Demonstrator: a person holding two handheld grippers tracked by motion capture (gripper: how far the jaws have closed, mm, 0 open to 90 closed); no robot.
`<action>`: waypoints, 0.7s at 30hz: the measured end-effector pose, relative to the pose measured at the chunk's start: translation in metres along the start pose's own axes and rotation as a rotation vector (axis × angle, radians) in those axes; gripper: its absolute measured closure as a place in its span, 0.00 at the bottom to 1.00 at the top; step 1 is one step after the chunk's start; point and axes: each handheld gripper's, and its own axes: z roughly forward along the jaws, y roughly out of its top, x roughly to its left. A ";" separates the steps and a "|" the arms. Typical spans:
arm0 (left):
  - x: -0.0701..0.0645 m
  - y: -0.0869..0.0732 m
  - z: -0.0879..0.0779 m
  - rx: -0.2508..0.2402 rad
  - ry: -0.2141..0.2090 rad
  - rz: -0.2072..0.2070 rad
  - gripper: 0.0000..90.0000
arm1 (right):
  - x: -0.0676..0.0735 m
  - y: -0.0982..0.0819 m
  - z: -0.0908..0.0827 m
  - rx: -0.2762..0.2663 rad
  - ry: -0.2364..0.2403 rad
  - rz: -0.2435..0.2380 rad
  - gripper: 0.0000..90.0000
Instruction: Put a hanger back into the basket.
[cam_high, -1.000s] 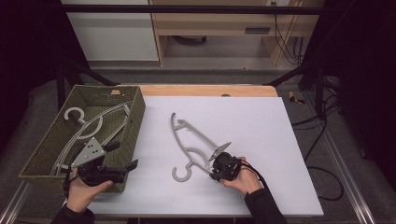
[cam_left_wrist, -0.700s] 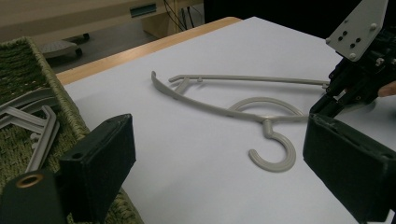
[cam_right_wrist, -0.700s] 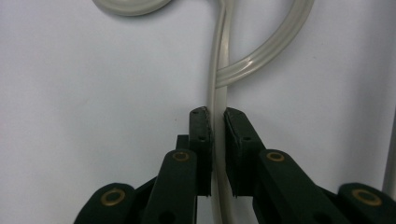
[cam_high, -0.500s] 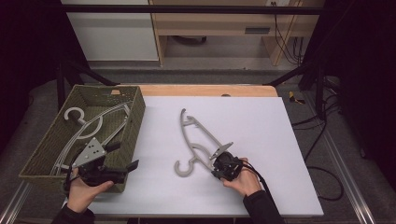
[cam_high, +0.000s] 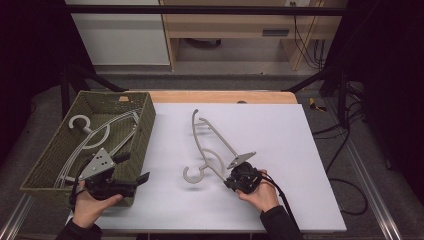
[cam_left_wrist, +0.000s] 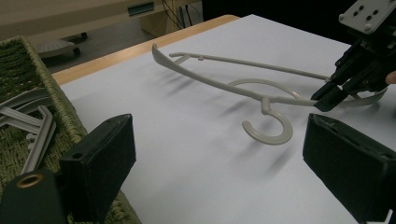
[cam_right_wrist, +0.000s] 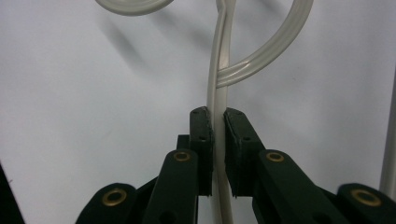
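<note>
A pale grey plastic hanger (cam_high: 210, 140) is held tilted above the white table (cam_high: 300, 150), and its hook (cam_high: 192, 175) casts a shadow below it. My right gripper (cam_high: 231, 176) is shut on the hanger's arm near the hook. In the right gripper view the pads of the right gripper (cam_right_wrist: 217, 116) pinch the thin bar of the hanger (cam_right_wrist: 220, 70). My left gripper (cam_high: 134, 167) stands open at the basket's near right corner, nothing between its jaws. The left gripper view looks past the wide-apart left gripper (cam_left_wrist: 219, 172) at the hanger (cam_left_wrist: 233, 86) and the right gripper (cam_left_wrist: 327, 95).
A green woven basket (cam_high: 142, 107) sits at the table's left and holds several more pale hangers (cam_high: 90, 135). The basket wall (cam_left_wrist: 60, 102) runs close beside my left jaw. A wooden strip (cam_high: 225, 96) edges the table's far side.
The hanger has come up off the table in my right gripper, its far end swinging a little right and away. The left gripper has stayed put.
</note>
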 end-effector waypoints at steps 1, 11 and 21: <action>0.000 0.000 0.000 0.000 -0.001 0.002 0.10 | 0.000 0.000 -0.002 -0.007 0.005 0.003 0.92; -0.004 0.007 -0.004 0.012 -0.025 0.052 0.10 | -0.005 0.005 -0.048 -0.044 0.209 -0.095 0.92; -0.030 0.027 -0.005 0.055 -0.069 0.251 0.10 | 0.009 0.010 -0.070 -0.050 0.412 -0.192 0.92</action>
